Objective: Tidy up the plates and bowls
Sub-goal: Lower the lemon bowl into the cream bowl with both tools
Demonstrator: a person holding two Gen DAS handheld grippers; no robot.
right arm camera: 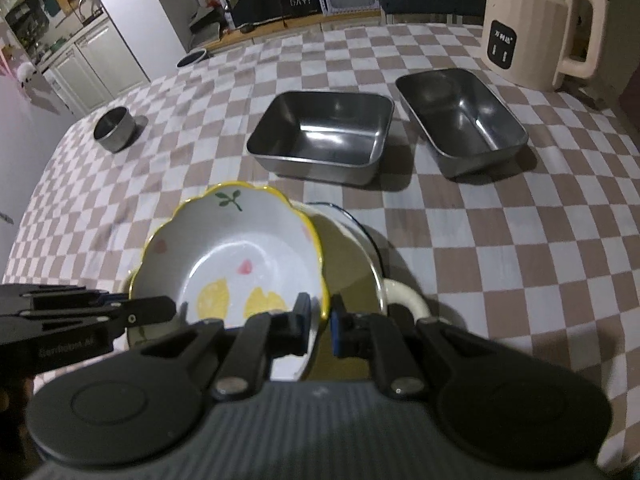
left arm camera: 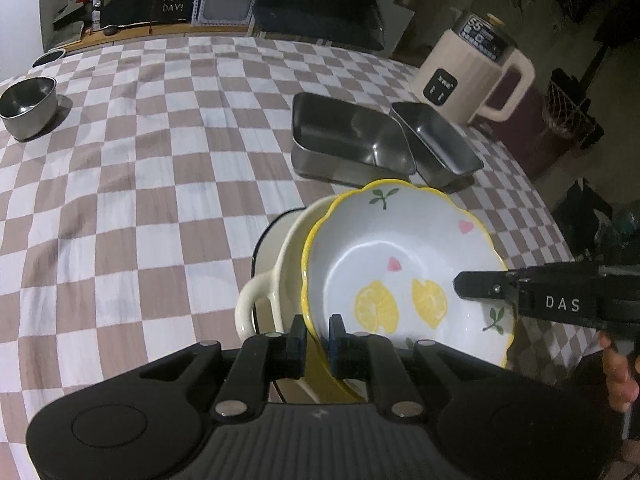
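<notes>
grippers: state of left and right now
left gripper: shut on rim of the yellow-edged white lemon-print ceramic bowl
right gripper: shut on the same bowl's opposite rim

The lemon bowl [left arm camera: 400,276] in my fingers is white inside with a wavy yellow rim — two lemon slices, pink hearts and green sprigs painted on it. It tilts, pinched at opposite edges, over a cream dish with a loop handle [left arm camera: 276,280]. Beyond, two empty steel trays [right arm camera: 324,136] sit side by side — a small steel bowl [right arm camera: 114,128] stands well apart.
</notes>
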